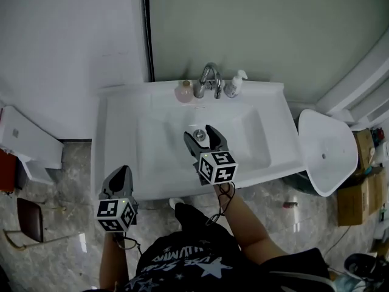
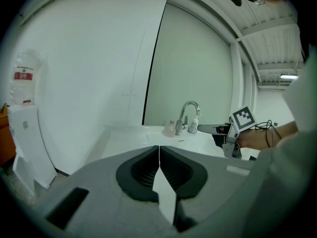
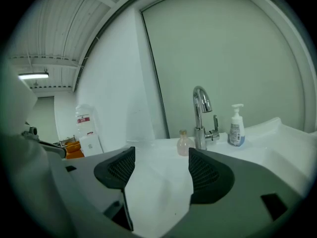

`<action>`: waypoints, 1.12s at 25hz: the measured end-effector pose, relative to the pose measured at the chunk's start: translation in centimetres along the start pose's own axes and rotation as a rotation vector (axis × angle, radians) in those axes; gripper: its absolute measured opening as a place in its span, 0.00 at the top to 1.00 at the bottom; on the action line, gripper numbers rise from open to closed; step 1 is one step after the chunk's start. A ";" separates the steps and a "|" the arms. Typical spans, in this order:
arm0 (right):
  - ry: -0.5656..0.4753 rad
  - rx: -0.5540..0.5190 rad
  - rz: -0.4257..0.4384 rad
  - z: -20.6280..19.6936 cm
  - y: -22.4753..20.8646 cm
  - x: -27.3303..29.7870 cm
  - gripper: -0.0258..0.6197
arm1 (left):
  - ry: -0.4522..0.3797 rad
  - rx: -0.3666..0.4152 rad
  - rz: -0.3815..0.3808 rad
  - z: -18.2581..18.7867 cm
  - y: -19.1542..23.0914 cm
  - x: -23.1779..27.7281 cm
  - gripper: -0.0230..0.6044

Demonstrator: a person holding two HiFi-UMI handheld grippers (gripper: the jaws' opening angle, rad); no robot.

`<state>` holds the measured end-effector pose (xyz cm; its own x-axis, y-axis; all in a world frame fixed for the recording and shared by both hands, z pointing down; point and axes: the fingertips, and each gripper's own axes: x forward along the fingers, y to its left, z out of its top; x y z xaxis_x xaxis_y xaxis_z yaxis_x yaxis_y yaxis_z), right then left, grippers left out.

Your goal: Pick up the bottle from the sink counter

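Observation:
A small pink bottle (image 1: pixel 183 92) stands on the white sink counter (image 1: pixel 118 111) just left of the chrome faucet (image 1: pixel 208 79). A white pump bottle (image 1: pixel 233 85) stands to the faucet's right. My right gripper (image 1: pixel 200 134) hovers over the basin near the drain, open and empty, and points at the faucet. Its own view shows the pink bottle (image 3: pixel 183 144) ahead between the spread jaws and the pump bottle (image 3: pixel 236 126) to the right. My left gripper (image 1: pixel 119 176) hangs below the counter's front left corner, shut on nothing, its pads (image 2: pixel 159 155) touching.
A white oval fixture (image 1: pixel 328 151) juts out to the sink's right, with cardboard boxes (image 1: pixel 358 190) beyond it. A white box (image 1: pixel 27 142) and a brown stool (image 1: pixel 30 219) sit on the marbled floor at left. The wall runs close behind the faucet.

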<state>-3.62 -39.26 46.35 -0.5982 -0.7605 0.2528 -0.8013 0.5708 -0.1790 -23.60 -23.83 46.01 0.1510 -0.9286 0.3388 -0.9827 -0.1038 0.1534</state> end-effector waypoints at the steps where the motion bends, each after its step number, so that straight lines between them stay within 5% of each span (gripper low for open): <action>1: 0.004 -0.003 0.001 0.1 -0.5 1.0 0.46 | 0.004 0.000 0.004 0.3 0.1 0.8 0.93; 17: 0.030 -0.064 -0.089 0.8 -5.7 16.7 0.48 | 0.074 -0.029 0.070 2.1 4.0 10.6 0.93; 28: 0.026 -0.106 -0.171 1.4 -8.2 22.6 0.53 | 0.122 -0.077 0.110 1.5 6.2 13.0 0.93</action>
<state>-10.60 -61.57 52.19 -0.4519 -0.8417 0.2954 -0.8851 0.4643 -0.0310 -27.88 -37.11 50.03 0.0600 -0.8823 0.4668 -0.9835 0.0277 0.1787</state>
